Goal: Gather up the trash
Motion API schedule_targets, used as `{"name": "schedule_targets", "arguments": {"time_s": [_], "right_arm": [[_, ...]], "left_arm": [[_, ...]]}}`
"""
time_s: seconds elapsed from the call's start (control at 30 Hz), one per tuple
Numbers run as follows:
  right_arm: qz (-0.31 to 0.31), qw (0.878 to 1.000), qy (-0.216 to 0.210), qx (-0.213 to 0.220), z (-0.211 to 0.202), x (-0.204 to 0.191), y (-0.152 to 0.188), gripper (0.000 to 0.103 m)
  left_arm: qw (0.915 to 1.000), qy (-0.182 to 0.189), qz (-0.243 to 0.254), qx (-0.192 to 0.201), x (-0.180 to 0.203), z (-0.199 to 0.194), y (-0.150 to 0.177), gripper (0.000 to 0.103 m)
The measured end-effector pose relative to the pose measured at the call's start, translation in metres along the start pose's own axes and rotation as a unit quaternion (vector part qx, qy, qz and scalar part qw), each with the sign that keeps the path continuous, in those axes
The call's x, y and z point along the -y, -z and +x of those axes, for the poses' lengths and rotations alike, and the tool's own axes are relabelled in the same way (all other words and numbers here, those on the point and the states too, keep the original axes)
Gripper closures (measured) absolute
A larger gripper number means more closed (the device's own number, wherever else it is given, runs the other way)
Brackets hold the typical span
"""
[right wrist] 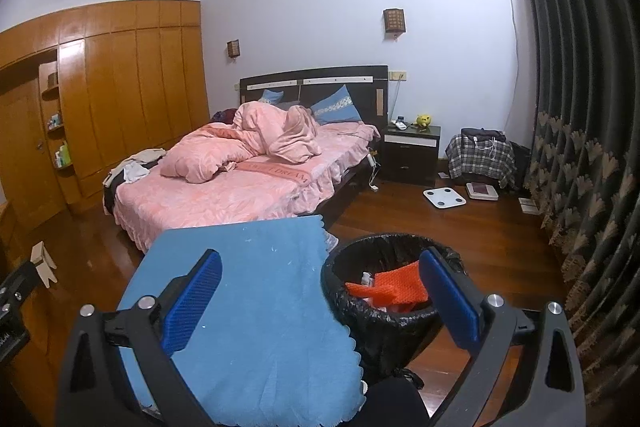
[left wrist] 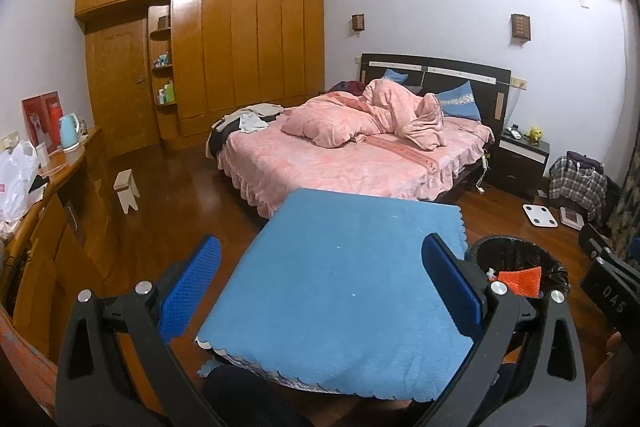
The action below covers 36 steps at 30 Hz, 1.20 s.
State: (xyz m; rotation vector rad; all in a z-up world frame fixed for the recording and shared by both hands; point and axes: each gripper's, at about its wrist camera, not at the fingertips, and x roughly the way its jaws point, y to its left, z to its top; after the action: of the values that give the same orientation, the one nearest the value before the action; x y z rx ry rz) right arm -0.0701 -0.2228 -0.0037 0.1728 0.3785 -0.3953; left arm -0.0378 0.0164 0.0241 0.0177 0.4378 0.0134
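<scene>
Seemingly late step, or pause between pickups: bin (right wrist: 384, 291) right of blue-clothed table (right wrist: 256, 307) already holds orange scrap (right wrist: 394, 285) and small white bits; table top shows no trash. Next move calls for finding any leftover trash, then carrying it over bin. Left gripper (left wrist: 320, 287) level above table, fingers spread, empty. Right gripper (right wrist: 320, 297) straddles table edge and bin rim, fingers (right wrist: 448, 299) spread, empty.

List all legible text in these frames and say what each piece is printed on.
"DAS": on the black right hand-held gripper body, seen from the left wrist view.
"DREAM": end of the lettering on the bed runner; the first word is too blurred to read.
Text on the red box: too small to read.
</scene>
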Motion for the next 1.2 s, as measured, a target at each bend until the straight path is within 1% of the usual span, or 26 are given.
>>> {"name": "schedule_targets", "arguments": {"time_s": [0.53, 1.2], "right_arm": [[0.002, 1.000, 0.005, 0.007, 0.0007, 0.0000, -0.0051, 0.006], [0.002, 1.000, 0.004, 0.005, 0.0011, 0.0003, -0.0045, 0.006]], "left_arm": [[1.0000, -0.003, 0.001, -0.003, -0.0008, 0.0045, 0.0006, 0.005], [1.0000, -0.002, 0.001, -0.003, -0.0030, 0.0053, 0.0002, 0.005]]}}
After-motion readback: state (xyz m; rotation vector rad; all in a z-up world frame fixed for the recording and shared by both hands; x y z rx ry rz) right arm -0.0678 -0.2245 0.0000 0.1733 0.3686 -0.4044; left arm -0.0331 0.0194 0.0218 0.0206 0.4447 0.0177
